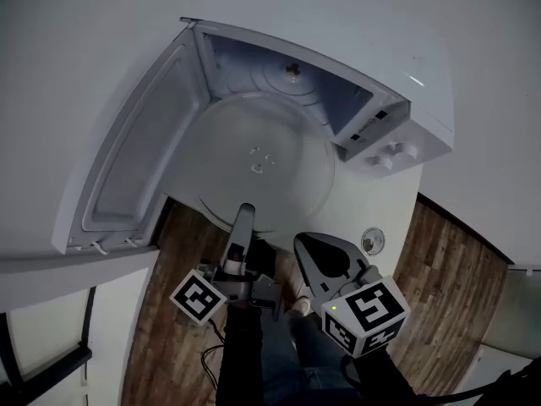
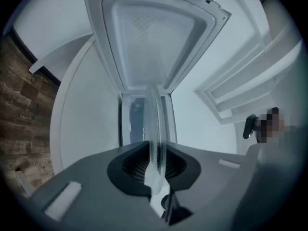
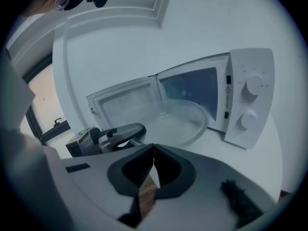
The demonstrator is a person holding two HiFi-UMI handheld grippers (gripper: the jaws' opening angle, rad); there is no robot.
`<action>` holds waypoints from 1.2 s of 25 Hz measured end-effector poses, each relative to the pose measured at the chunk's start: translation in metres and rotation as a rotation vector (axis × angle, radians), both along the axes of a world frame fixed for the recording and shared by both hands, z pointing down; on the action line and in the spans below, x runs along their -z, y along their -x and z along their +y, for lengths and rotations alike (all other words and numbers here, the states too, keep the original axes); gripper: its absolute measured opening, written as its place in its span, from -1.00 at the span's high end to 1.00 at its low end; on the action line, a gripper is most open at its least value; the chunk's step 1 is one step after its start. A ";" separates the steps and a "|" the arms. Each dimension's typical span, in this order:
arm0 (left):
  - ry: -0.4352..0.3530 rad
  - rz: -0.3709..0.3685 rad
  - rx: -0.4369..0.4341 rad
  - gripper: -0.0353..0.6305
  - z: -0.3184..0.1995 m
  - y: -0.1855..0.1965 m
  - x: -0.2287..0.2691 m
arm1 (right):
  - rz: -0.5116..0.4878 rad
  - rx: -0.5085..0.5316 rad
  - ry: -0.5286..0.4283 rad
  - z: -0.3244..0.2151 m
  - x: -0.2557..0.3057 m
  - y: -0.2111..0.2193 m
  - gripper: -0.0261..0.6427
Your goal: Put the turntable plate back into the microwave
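Plate [image 1: 262,163] pinched by near rim only in left gripper [image 1: 244,214], overhanging worktop [image 1: 338,214] front edge, partly inside microwave [image 1: 423,117]. Glass could pivot, slip, strike cavity sill. Right gripper [image 1: 304,244] closed, empty.

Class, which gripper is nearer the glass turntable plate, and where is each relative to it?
Left. The left gripper is clamped on the near rim of the turntable plate; the right gripper hangs just off that rim, shut and empty.

Dim bluish light, fisheye edges, soft blur
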State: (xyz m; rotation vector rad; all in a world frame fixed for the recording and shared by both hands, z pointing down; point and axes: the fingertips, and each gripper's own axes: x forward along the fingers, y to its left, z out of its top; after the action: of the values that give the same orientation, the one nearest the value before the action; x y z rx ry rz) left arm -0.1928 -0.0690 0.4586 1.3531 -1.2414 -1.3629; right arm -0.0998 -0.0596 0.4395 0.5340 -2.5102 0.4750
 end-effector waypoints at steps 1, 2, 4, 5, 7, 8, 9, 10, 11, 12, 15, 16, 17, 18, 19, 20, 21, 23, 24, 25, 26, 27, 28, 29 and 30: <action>0.004 0.006 -0.012 0.77 -0.006 0.003 -0.003 | 0.015 -0.001 -0.008 -0.003 -0.002 0.004 0.89; 0.007 0.013 -0.022 0.77 -0.011 0.005 -0.006 | 0.031 -0.001 -0.020 -0.006 -0.004 0.008 0.89; 0.006 0.023 -0.034 0.77 -0.021 0.010 -0.009 | 0.062 0.003 -0.043 -0.010 -0.008 0.015 0.89; 0.004 0.027 -0.035 0.77 -0.025 0.012 -0.010 | 0.075 0.006 -0.052 -0.011 -0.009 0.018 0.89; -0.002 0.035 -0.036 0.77 -0.034 0.017 -0.012 | 0.091 0.007 -0.068 -0.015 -0.011 0.024 0.89; -0.007 0.039 -0.036 0.77 -0.039 0.020 -0.013 | 0.094 0.006 -0.076 -0.018 -0.011 0.027 0.89; -0.012 0.041 -0.038 0.77 -0.044 0.023 -0.013 | 0.097 0.006 -0.084 -0.021 -0.010 0.029 0.89; -0.013 0.042 -0.041 0.77 -0.049 0.025 -0.013 | 0.102 0.008 -0.091 -0.024 -0.010 0.031 0.89; -0.012 0.040 -0.044 0.77 -0.054 0.027 -0.013 | 0.111 0.010 -0.098 -0.027 -0.010 0.032 0.89; -0.009 0.036 -0.048 0.77 -0.058 0.029 -0.013 | 0.121 0.012 -0.107 -0.029 -0.010 0.033 0.89; -0.014 0.027 -0.062 0.77 -0.070 0.034 -0.012 | 0.139 0.011 -0.137 -0.039 -0.010 0.038 0.89; -0.020 0.028 -0.067 0.77 -0.075 0.035 -0.011 | 0.140 0.010 -0.142 -0.042 -0.010 0.039 0.89; -0.025 0.031 -0.072 0.77 -0.079 0.036 -0.010 | 0.142 0.008 -0.144 -0.045 -0.010 0.041 0.89; -0.028 0.034 -0.078 0.77 -0.083 0.037 -0.009 | 0.145 0.005 -0.145 -0.047 -0.010 0.041 0.89; -0.030 0.037 -0.084 0.77 -0.087 0.037 -0.009 | 0.149 0.002 -0.145 -0.049 -0.011 0.042 0.89; -0.031 0.038 -0.090 0.77 -0.091 0.038 -0.009 | 0.152 0.000 -0.145 -0.050 -0.012 0.043 0.89; -0.031 0.040 -0.095 0.77 -0.095 0.039 -0.009 | 0.155 -0.002 -0.145 -0.051 -0.013 0.044 0.89; -0.034 0.042 -0.103 0.76 -0.104 0.041 -0.008 | 0.164 -0.004 -0.146 -0.054 -0.015 0.046 0.89; -0.035 0.043 -0.107 0.76 -0.108 0.041 -0.008 | 0.169 -0.007 -0.148 -0.056 -0.015 0.047 0.89; -0.036 0.045 -0.111 0.76 -0.112 0.042 -0.007 | 0.172 -0.011 -0.150 -0.058 -0.015 0.048 0.89; -0.034 0.049 -0.115 0.76 -0.115 0.042 -0.008 | 0.173 -0.014 -0.151 -0.059 -0.016 0.048 0.89; -0.028 0.054 -0.118 0.76 -0.117 0.042 -0.009 | 0.172 -0.017 -0.148 -0.060 -0.017 0.048 0.89; -0.019 0.058 -0.120 0.76 -0.118 0.042 -0.010 | 0.171 -0.019 -0.142 -0.059 -0.018 0.049 0.89; -0.014 0.057 -0.121 0.76 -0.120 0.043 -0.010 | 0.169 -0.021 -0.136 -0.060 -0.019 0.050 0.89; -0.013 0.055 -0.123 0.76 -0.122 0.044 -0.010 | 0.168 -0.022 -0.133 -0.061 -0.020 0.051 0.89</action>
State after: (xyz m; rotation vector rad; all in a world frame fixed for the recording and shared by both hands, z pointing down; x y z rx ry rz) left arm -0.2370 -0.1911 0.4684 1.3689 -1.0973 -1.3151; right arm -0.1510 -0.1209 0.4597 0.6260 -2.3875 0.2606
